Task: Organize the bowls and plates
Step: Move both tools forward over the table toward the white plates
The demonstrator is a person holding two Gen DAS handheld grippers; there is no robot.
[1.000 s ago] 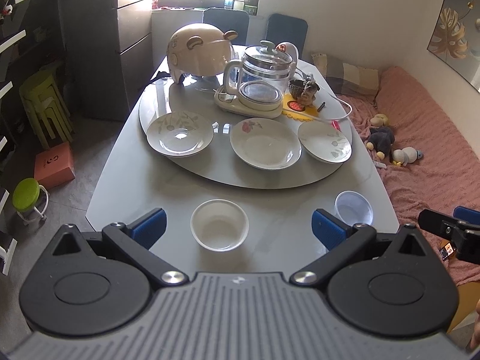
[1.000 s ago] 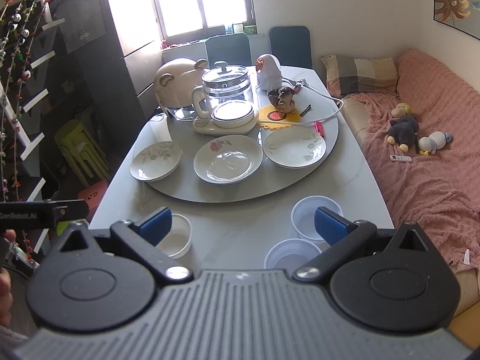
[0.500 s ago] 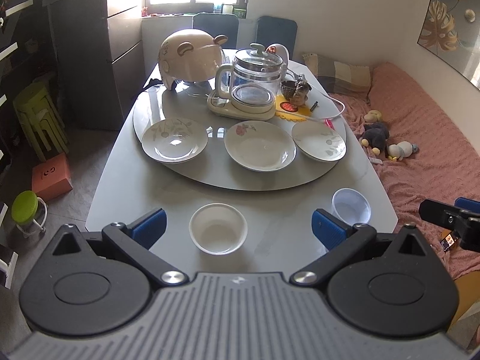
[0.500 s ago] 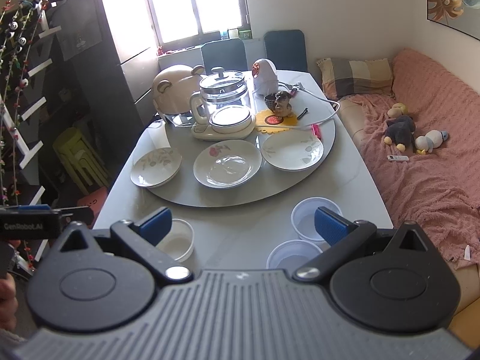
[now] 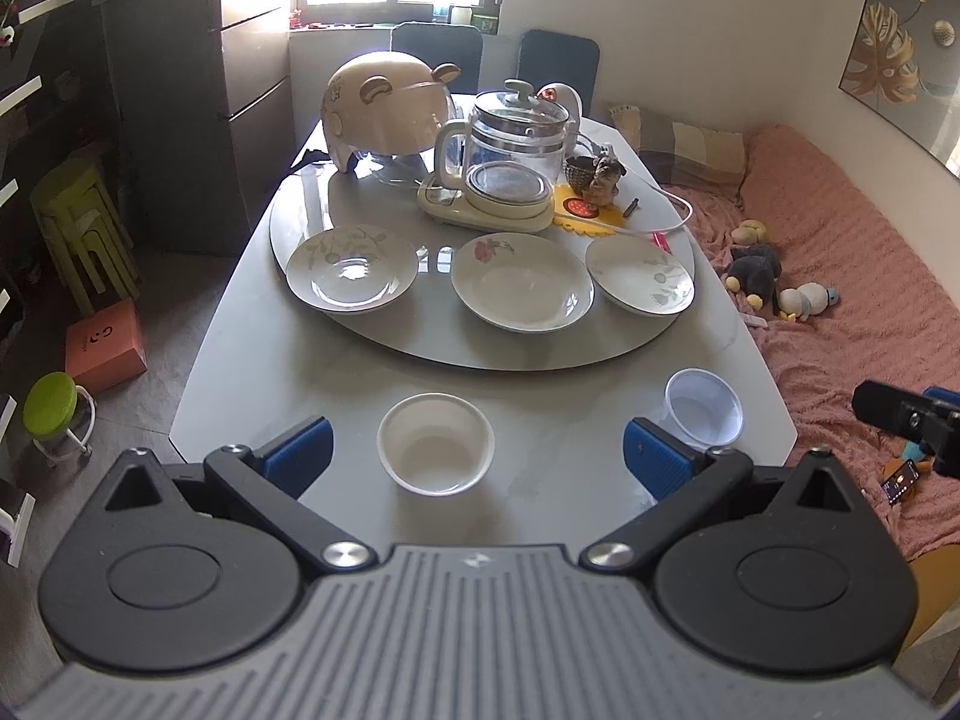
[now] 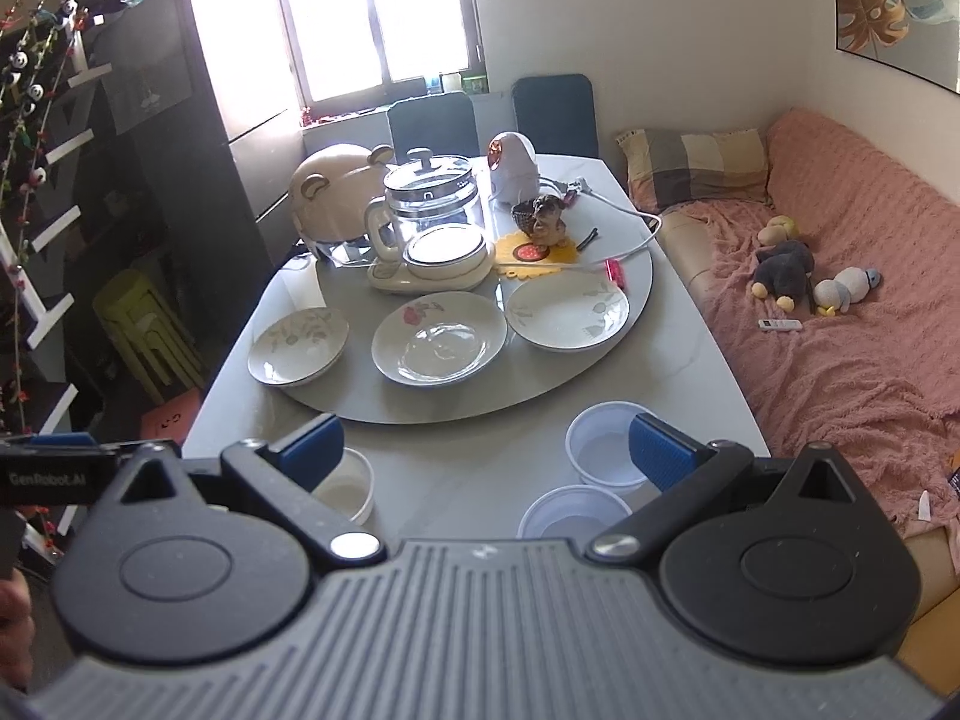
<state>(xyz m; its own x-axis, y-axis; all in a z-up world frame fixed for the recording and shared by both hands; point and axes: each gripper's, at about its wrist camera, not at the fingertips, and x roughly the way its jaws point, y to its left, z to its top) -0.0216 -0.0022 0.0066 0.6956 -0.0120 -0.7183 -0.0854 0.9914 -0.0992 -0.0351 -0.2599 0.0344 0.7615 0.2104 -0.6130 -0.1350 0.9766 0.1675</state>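
Compared with one second earlier, both wrist views show the table from slightly higher and farther back; no plate or bowl has changed position, and both tools keep the same wide spread. The left gripper [image 5: 474, 456] holds its blue pads apart above the near table edge, gripping nothing, with the white bowl [image 5: 435, 451] framed between them at lower centre of the left view. The right gripper [image 6: 486, 453] likewise has its jaws apart and empty. In the right view, two translucent plastic bowls sit at lower right: the farther plastic bowl [image 6: 600, 450] and the nearer plastic bowl [image 6: 564, 516], just beside each other. Three shallow plates lie in a row on the grey glass turntable [image 5: 372, 336] at mid-frame: the left leaf-pattern plate [image 5: 351, 276], the centre plate [image 5: 522, 289] with a red flower motif, and the right leaf-pattern plate [image 5: 641, 276]. Behind them stands a glass kettle [image 5: 516, 138] on its base. At the left edge of the right view, the other tool's body carries the lettering "GenRobot.AI".
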